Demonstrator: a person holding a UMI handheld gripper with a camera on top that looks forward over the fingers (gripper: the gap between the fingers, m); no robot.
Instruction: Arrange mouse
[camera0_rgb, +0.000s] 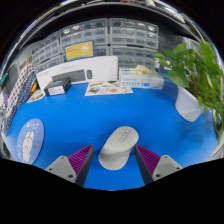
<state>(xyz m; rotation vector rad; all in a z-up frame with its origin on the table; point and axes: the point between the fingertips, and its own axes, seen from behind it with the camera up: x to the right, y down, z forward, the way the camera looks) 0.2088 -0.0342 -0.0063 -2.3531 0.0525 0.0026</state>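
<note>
A light grey computer mouse (118, 146) lies on the blue table surface (100, 115), between my two fingers, its front end reaching just beyond them. My gripper (116, 159) is open: the purple pads (80, 158) stand either side of the mouse with a blue gap showing at each side. The mouse rests on the table on its own.
A round white-and-blue object (31, 140) lies to the left. A long white box (78, 72), a small dark box (57, 87) and printed sheets (108, 90) lie beyond. A green plant in a white pot (190, 103) stands at the right. Shelves of bins line the back.
</note>
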